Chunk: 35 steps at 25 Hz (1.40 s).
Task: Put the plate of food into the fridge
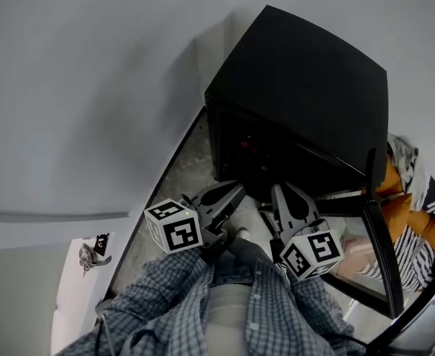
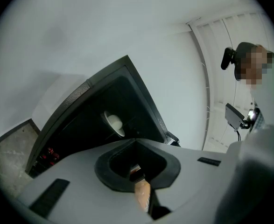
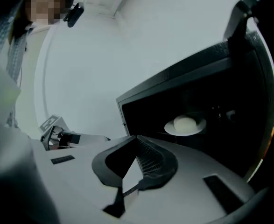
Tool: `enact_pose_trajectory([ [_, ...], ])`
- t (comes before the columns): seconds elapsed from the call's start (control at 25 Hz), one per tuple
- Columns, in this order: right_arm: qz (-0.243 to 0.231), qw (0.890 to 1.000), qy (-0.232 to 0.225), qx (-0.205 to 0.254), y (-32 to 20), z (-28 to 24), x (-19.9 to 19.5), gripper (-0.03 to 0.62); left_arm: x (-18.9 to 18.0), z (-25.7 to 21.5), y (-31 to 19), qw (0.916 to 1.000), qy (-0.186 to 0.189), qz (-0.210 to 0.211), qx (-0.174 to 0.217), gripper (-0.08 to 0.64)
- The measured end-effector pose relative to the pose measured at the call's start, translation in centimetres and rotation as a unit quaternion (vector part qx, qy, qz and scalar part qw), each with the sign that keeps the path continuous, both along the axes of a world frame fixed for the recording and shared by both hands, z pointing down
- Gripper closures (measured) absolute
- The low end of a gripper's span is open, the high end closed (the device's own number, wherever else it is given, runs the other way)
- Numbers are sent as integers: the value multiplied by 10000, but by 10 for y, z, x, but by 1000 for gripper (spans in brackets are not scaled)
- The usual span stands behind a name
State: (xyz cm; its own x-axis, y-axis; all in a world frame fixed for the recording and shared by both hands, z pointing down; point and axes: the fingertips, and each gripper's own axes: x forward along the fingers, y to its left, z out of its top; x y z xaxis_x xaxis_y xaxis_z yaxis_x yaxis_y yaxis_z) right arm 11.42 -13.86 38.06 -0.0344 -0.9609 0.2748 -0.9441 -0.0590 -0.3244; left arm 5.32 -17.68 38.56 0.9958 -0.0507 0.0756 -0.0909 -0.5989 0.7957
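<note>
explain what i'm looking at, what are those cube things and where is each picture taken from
There is no robot here. A person holds a two-jaw gripper in each hand, and the marker cubes are part of those grippers.

The head view comes from a camera on the person's head, looking steeply down. It shows the left gripper and right gripper pointing at a black fridge whose door stands open.

The other two views come from cameras riding on each gripper, looking along its own jaws. Both show a plate with a pale round piece of food on it, sitting inside the fridge.

Both grippers have their jaws together, and neither holds the plate. The blurred patches only hide faces.
</note>
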Motion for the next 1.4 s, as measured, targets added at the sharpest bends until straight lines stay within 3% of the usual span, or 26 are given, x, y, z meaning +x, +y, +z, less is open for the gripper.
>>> enact_pose_trajectory([
  [0.2, -226, 9987, 390, 217, 7, -16, -6, 586, 14, -12, 19, 9967, -115, 436, 674, 554],
  [0.36, -171, 9981, 554, 220, 15, -19, -5, 586, 20, -9, 27, 9831, -528, 613, 1639, 554],
  [0.44, -101, 9982, 544, 227, 19, -20, -3, 586, 21, -7, 29, 9782, -636, 653, 1866, 554],
  [0.72, -47, 9986, 426, 306, 22, -20, 4, 586, 14, -5, 16, 9724, -885, 448, 2114, 554],
  [0.92, -84, 9984, 426, 371, 19, -22, 6, 586, 20, -10, 16, 9701, -835, 464, 2230, 555],
  [1.4, -235, 9975, 495, 454, 16, -25, 2, 586, 28, -9, 31, 9713, -809, 629, 2147, 554],
])
